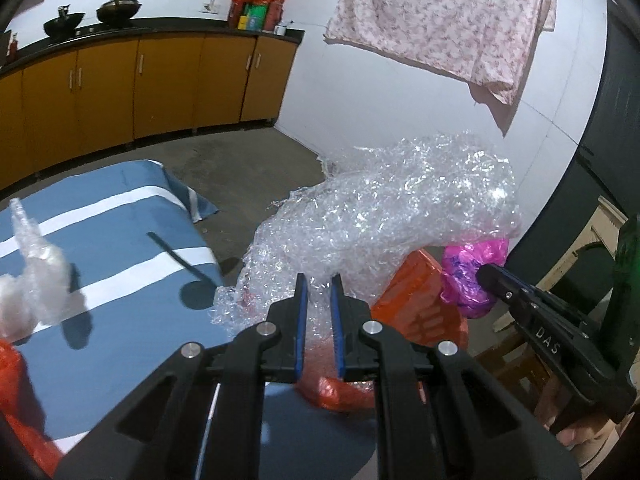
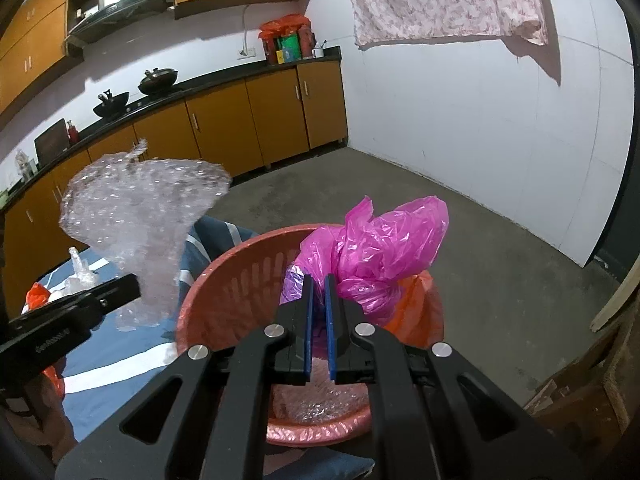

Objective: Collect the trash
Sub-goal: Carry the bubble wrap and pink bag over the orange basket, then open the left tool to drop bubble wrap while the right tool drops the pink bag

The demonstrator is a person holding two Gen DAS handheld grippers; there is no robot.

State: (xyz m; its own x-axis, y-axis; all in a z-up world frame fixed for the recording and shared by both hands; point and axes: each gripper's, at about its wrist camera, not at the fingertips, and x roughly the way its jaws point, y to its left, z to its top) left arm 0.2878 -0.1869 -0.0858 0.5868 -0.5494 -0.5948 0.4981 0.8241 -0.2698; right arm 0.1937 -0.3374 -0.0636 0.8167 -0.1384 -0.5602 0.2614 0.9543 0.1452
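My left gripper (image 1: 319, 280) is shut on a large sheet of clear bubble wrap (image 1: 392, 208) and holds it up beside the table's edge; the wrap also shows in the right wrist view (image 2: 140, 216). My right gripper (image 2: 319, 280) is shut on a crumpled pink plastic bag (image 2: 380, 248) and holds it over an orange-red slatted basket (image 2: 224, 292). The basket (image 1: 416, 304) and pink bag (image 1: 472, 276) also show in the left wrist view. Some bubble wrap (image 2: 316, 404) lies in the basket's bottom.
A table with a blue and white striped cloth (image 1: 120, 216) holds a clear crumpled plastic piece (image 1: 36, 264) and orange plastic (image 1: 12, 368). Yellow cabinets (image 1: 160, 80) line the far wall. Wooden furniture (image 2: 592, 380) stands at the right. Grey floor (image 2: 480, 240) lies beyond the basket.
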